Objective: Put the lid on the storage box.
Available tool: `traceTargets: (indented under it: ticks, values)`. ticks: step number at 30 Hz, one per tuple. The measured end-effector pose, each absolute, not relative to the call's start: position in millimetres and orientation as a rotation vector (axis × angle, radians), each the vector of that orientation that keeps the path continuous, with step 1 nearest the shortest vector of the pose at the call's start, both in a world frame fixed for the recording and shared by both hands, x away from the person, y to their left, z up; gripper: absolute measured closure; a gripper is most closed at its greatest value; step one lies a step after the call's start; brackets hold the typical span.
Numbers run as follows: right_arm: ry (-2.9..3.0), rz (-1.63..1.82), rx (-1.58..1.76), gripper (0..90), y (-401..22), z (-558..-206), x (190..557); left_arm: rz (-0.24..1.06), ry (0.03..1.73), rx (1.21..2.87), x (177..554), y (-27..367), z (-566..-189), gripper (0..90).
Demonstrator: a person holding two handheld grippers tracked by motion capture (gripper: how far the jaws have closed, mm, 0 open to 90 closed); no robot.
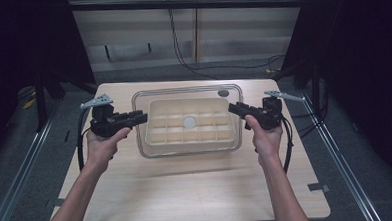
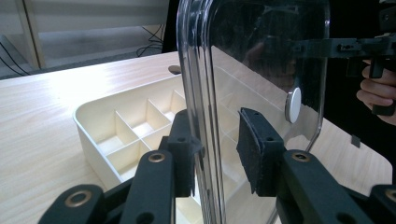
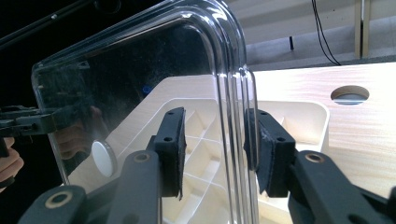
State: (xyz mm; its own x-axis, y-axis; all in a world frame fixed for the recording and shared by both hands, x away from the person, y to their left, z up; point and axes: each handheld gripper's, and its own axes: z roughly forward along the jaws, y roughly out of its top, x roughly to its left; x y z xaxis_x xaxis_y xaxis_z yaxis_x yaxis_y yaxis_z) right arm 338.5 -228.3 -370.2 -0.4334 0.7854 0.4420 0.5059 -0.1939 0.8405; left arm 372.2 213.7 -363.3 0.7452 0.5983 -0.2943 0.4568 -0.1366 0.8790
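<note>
Looking down from the high view, we saw one cream plastic divided tray [image 1: 157,134] at the middle of one pale wooden table [image 1: 187,191], with one clear rectangular plastic lid [image 1: 235,91] lying level over it, wider than the tray on every side. A small white round knob [image 1: 189,122] sat at the lid's centre, above the tray. Our left gripper [image 1: 140,117] reached the lid's edge on the tray's left side, and our right gripper [image 1: 232,108] met it on the tray's right. We judged the step in hand to be taking hold of the lid at both ends, to lift it off or to seat it; which, we could not tell.

In the left gripper view, the lid's rim [image 2: 201,93] ran between our left gripper's [image 2: 215,158] two jaws. The near pad touched the rim while the far one stood apart, so the claw was spread, not pinching. Below lay the tray [image 2: 88,121].

In the right gripper view, our right gripper [image 3: 212,149] likewise straddled the rim [image 3: 233,102], gaps on both sides, jaws spread. The knob [image 3: 103,158] showed through the lid beyond.

We judged the next move called for closing both claws evenly and keeping the lid level above the tray.
</note>
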Motion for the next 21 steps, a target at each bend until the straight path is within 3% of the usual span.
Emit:
traceTargets:
  ticks: [21]
  values:
    - [1.807, 1.639, 1.600, 56.7, -232, -373, 370, 0.116, 0.896, 1.778, 407, 204, -364, 66.9]
